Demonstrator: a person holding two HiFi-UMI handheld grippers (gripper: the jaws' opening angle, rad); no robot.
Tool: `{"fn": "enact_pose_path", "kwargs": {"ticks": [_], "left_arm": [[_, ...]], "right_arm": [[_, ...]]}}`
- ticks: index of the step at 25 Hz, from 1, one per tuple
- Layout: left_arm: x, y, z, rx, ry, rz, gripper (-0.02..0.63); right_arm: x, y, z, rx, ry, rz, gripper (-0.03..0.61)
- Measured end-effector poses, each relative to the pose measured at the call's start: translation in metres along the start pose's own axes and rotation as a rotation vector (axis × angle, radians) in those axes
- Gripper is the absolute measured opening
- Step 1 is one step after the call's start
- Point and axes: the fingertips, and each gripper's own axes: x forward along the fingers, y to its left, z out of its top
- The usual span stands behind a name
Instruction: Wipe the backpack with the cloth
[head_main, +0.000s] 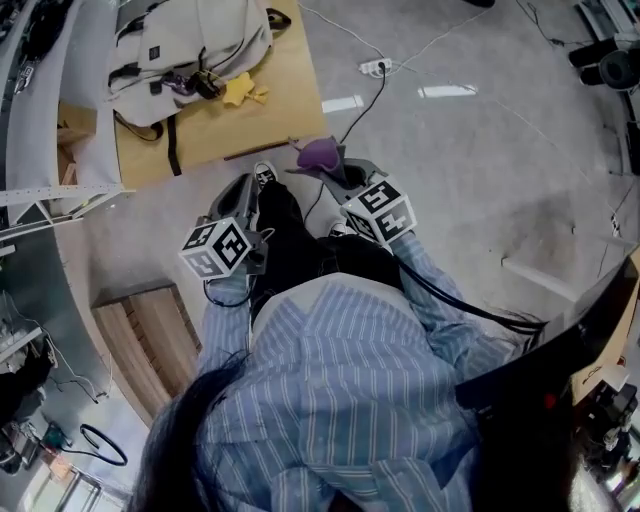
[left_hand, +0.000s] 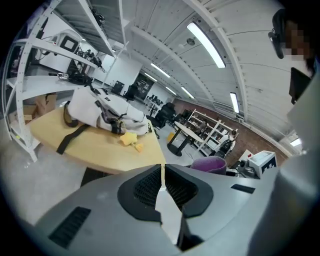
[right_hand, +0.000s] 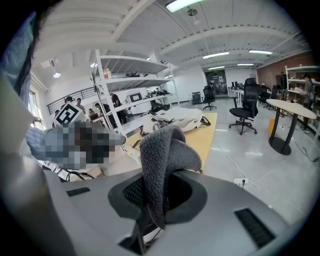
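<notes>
clamped between the jaws of the right gripper (right_hand: 156, 197): a purple fleecy cloth (right_hand: 165, 150), bunched and flopping over the tips. pressed together with nothing between: jaws of the left gripper (left_hand: 162, 186). both held low at the waist, well apart from the pale grey fabric backpack (head_main: 190, 40) lying on the light wooden table (head_main: 270, 120).

judged step: bringing the cloth over, wiping not yet begun. next: step forward, lower cloth onto the bag's upper face.

in the way: crumpled yellow scrap (head_main: 243, 90) just beside the bag, black strap (head_main: 172, 152) trailing to the table edge, white power strip (head_main: 374, 68) with cable on the floor ahead.
</notes>
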Motion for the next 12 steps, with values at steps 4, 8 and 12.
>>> {"fn": "enact_pose_path", "kwargs": {"ticks": [4,8,12], "left_arm": [[-0.046,-0.003,-0.036,-0.023,-0.008,0.085,0.023],[-0.078,0.001,-0.048,-0.014,-0.018,0.138,0.023],[-0.081,-0.003,-0.042,-0.001,-0.034,0.145,0.023]], "right_arm": [[-0.018,0.022,-0.030,0.002,-0.002,0.046,0.041],[-0.022,0.044,-0.041,-0.011,-0.001,0.086,0.041],[-0.032,0.047,-0.031,-0.039,-0.032,0.087,0.041]]}}
